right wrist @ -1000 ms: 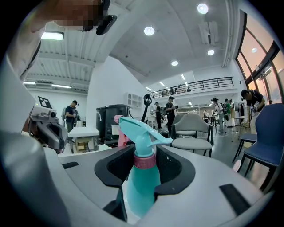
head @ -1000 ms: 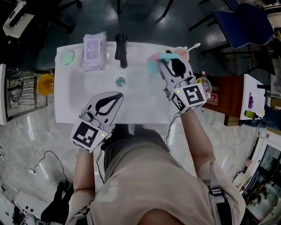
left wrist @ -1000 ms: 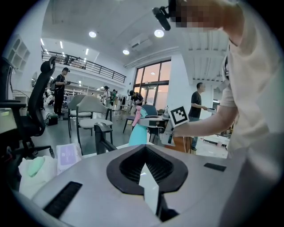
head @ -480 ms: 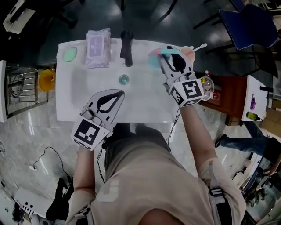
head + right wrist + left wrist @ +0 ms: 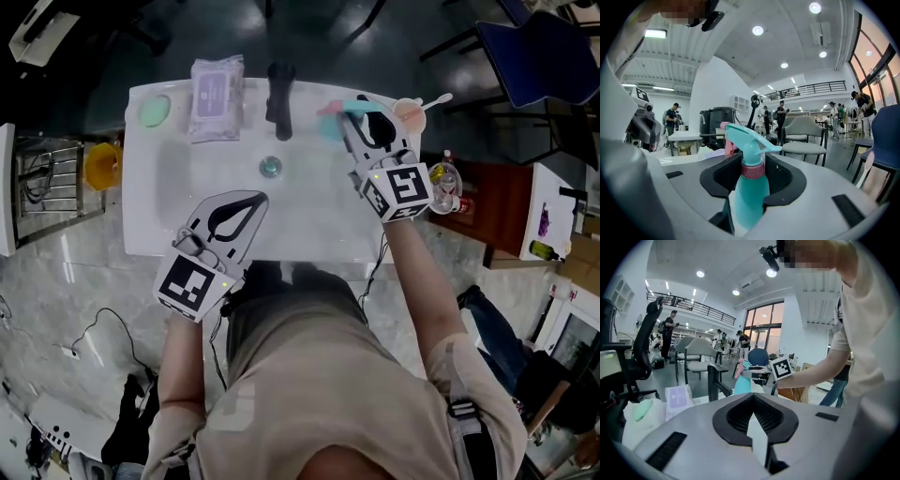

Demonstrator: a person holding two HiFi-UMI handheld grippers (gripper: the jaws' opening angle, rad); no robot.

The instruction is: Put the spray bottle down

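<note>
A teal spray bottle point(image 5: 331, 129) with a pink trigger stands upright between the jaws of my right gripper point(image 5: 354, 106), which is shut on it. In the head view it hangs over the back right part of the white sink point(image 5: 169, 187), just right of the black faucet point(image 5: 279, 98). In the right gripper view the spray bottle point(image 5: 751, 187) fills the jaw gap, and the jaws of the right gripper point(image 5: 752, 161) clasp its body below the pink collar. My left gripper point(image 5: 255, 199) hovers over the sink's front edge, tips together, with nothing in it. In the left gripper view the left gripper point(image 5: 752, 397) also shows its tips meeting.
A wipes pack point(image 5: 217, 97) and a green soap point(image 5: 154, 111) lie on the sink's back rim at the left. A pink cup point(image 5: 409, 111) with a stick in it stands at the back right corner. The drain point(image 5: 271, 167) sits mid-basin. A brown stool with a bottle point(image 5: 442, 183) stands to the right.
My right gripper has sunk a little with the spray bottle and drifted toward the faucet. The left gripper has stayed where it was.
</note>
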